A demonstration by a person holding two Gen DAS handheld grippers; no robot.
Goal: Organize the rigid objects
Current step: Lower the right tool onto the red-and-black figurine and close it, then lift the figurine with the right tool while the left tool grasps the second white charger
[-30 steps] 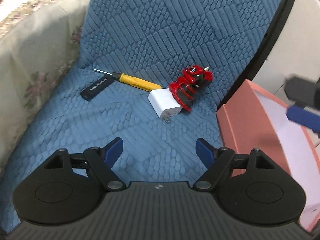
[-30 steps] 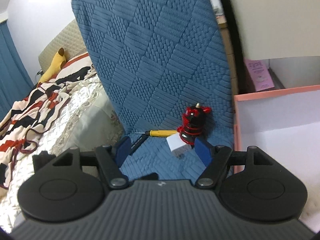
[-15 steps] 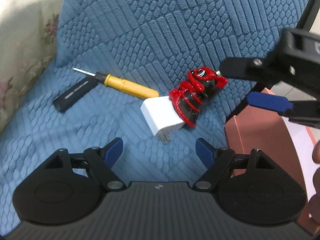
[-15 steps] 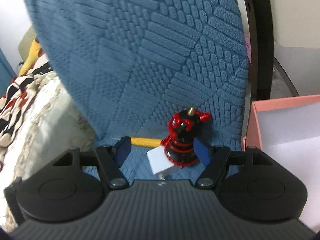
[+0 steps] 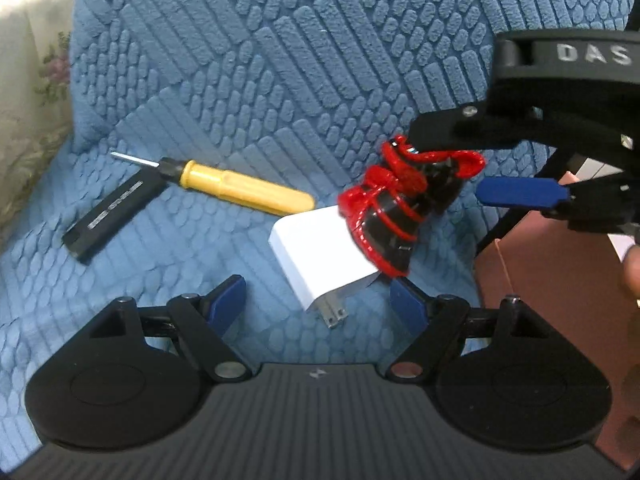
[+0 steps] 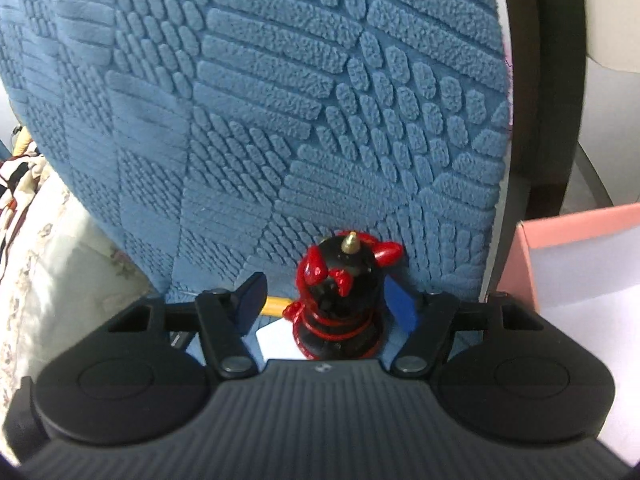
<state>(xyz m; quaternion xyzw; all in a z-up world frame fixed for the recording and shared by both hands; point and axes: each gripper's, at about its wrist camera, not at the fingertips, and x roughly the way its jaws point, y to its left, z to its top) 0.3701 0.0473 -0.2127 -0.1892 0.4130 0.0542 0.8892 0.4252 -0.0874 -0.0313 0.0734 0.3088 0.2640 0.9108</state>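
Red-and-black figurine [image 5: 394, 208], white charger [image 5: 316, 258], yellow-handled screwdriver [image 5: 236, 186], blue quilted cover [image 5: 280, 60]

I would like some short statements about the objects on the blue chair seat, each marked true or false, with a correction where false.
1. The red and black figurine lies between the fingers of the right claw. True; its fingers are closing, not yet pressing.
2. The yellow-handled screwdriver is inside the pink box. False; it lies on the blue chair cover, beside the black stick.
3. The white charger plug touches the figurine. True.
4. The left claw is shut on the charger plug. False; it is open, holding nothing.
5. The charger's prongs point toward the left claw. True.
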